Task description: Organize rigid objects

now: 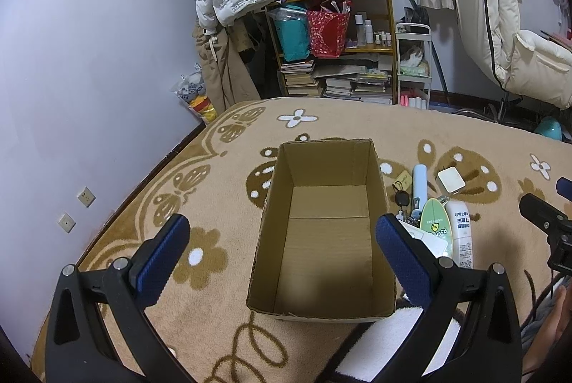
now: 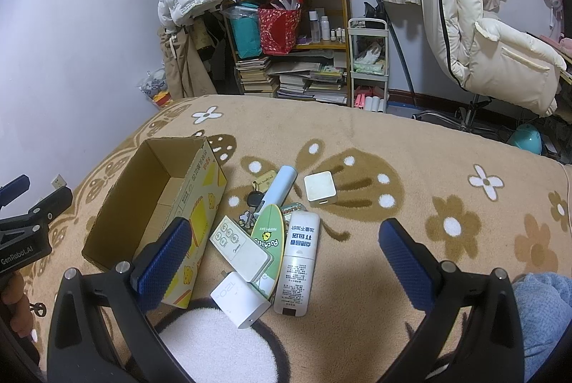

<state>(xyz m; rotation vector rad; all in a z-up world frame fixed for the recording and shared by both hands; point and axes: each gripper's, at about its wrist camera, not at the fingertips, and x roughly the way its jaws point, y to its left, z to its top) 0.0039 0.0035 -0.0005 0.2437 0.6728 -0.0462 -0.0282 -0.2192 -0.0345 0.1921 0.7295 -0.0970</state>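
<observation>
An empty open cardboard box (image 1: 321, 229) (image 2: 153, 200) stands on the patterned blanket. To its right lies a pile of small items: a white remote (image 2: 298, 261), a green surfboard-shaped piece (image 2: 270, 240), a white remote with buttons (image 2: 239, 247), a white charger (image 2: 239, 300), a pale blue tube (image 2: 280, 188), a white square adapter (image 2: 320, 188) and keys (image 2: 254, 200). My left gripper (image 1: 282, 250) hangs open over the box's near end. Nothing sits between the fingers of my right gripper (image 2: 286, 250), which is open above the pile.
The blanket (image 2: 411, 175) covers a bed whose far edge faces a cluttered shelf (image 1: 332, 36) with books, a white cart (image 1: 413, 64) and hanging coats. A wall (image 1: 89, 61) runs along the left. A blue cloth (image 2: 543, 311) lies at the right.
</observation>
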